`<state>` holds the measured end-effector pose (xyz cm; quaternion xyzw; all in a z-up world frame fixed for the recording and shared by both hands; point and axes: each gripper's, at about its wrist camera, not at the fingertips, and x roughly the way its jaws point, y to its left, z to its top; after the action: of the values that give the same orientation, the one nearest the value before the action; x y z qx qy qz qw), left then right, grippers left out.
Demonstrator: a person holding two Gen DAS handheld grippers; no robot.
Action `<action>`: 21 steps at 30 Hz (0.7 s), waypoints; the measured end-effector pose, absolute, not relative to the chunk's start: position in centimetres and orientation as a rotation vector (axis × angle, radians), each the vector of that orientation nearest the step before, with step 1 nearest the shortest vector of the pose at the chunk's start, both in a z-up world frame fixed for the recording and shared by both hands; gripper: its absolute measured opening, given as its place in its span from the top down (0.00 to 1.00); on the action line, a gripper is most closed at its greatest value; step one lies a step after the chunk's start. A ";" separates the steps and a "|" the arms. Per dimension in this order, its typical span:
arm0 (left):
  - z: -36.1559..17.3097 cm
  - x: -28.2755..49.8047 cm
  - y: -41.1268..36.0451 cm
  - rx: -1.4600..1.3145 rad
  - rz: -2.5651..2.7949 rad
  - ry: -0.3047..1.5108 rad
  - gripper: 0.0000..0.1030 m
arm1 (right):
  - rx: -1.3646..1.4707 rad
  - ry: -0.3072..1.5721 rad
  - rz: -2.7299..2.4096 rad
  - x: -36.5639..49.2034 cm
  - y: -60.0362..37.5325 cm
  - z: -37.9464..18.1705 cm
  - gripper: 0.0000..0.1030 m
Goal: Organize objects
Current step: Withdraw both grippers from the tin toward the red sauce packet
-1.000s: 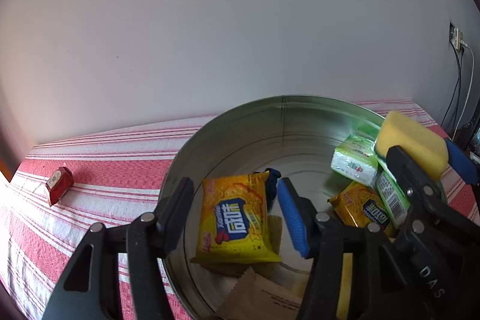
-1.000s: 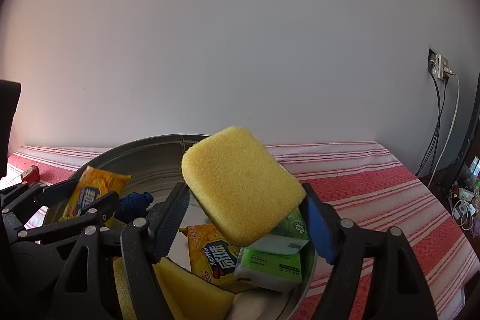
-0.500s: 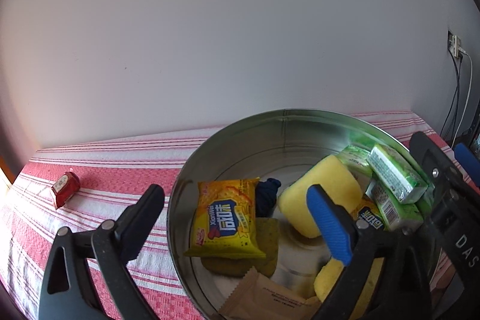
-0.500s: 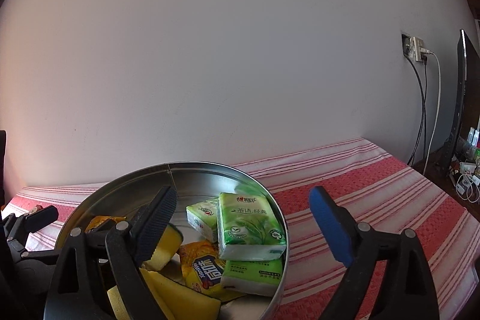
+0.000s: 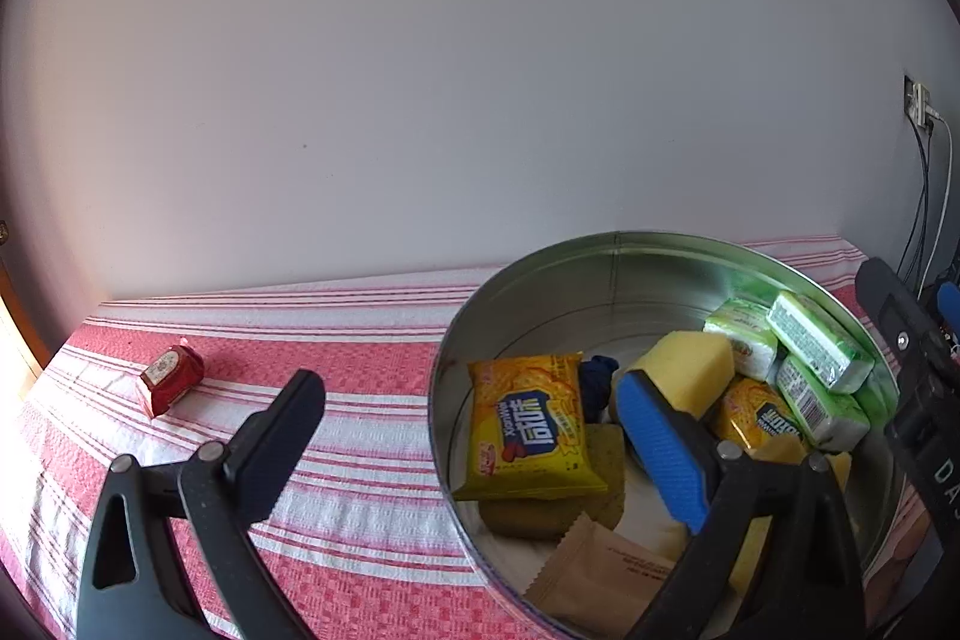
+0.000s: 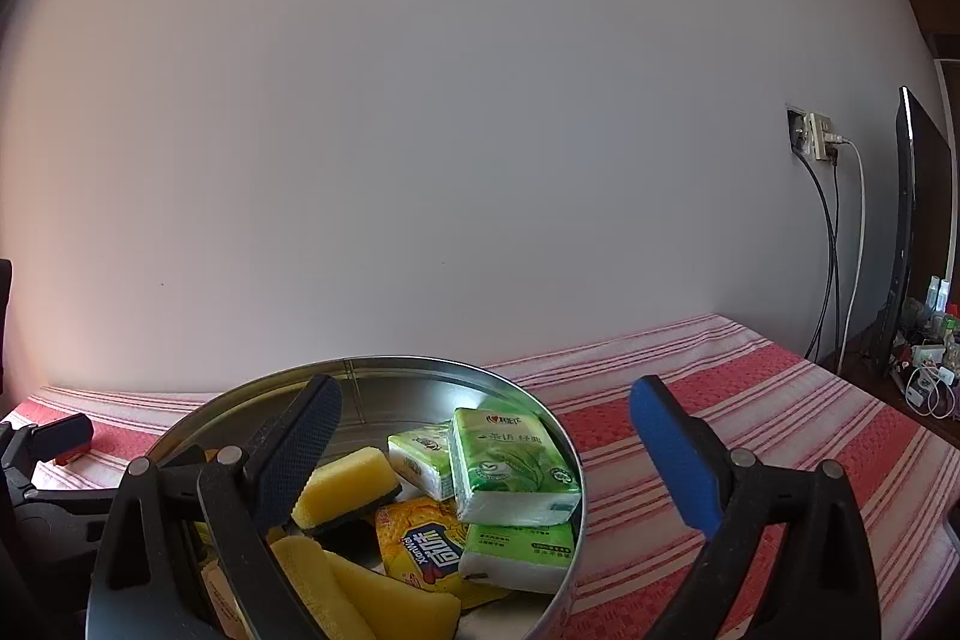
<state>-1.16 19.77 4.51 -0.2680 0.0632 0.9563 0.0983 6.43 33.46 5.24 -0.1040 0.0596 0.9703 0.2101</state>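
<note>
Resting inside the round, shiny metal tin (image 6: 558,436), the porous yellow sponge (image 6: 345,484) lies among glossy snack packets (image 5: 528,424) and tissue packs (image 6: 510,460); both the left gripper (image 5: 474,436) and the right gripper (image 6: 486,436) gape empty.

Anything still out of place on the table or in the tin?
Yes: one small red packet lies alone on the striped tablecloth, left of the round metal tin that holds everything else. Both grippers are open and empty.

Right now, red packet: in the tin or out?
Out. The red packet lies on the striped cloth, left of the tin.
</note>
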 end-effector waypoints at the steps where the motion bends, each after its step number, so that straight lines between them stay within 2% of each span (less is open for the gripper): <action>1: 4.4 -1.2 19.4 -0.802 2.831 0.181 0.04 | -0.286 0.152 2.693 6.4 33.3 5.2 0.04; 5: 4.1 -1.3 17.8 -0.816 2.856 0.184 0.04 | -0.301 0.102 2.677 6.4 32.5 5.1 0.04; 12: 3.7 -1.9 13.8 -0.851 2.902 0.183 0.04 | -0.392 0.138 2.668 6.0 31.7 5.2 0.05; 13: 3.6 -2.0 13.1 -0.853 2.911 0.186 0.04 | -0.399 0.133 2.666 6.1 31.4 5.2 0.09; 15: 3.4 -2.3 11.6 -0.866 2.931 0.181 0.04 | -0.432 0.128 2.679 5.9 30.8 5.2 0.25; 17: 3.1 -2.7 10.1 -0.891 2.944 0.175 0.04 | -0.489 0.122 2.700 5.4 30.0 4.9 0.49; 21: 2.8 -3.6 6.6 -0.935 2.980 0.168 0.04 | -0.560 0.112 2.721 4.4 28.1 4.3 0.52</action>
<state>-3.58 6.60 2.75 -0.2989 0.0537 0.9528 0.0071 4.40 28.10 4.34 -0.1981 0.0395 0.9628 0.1797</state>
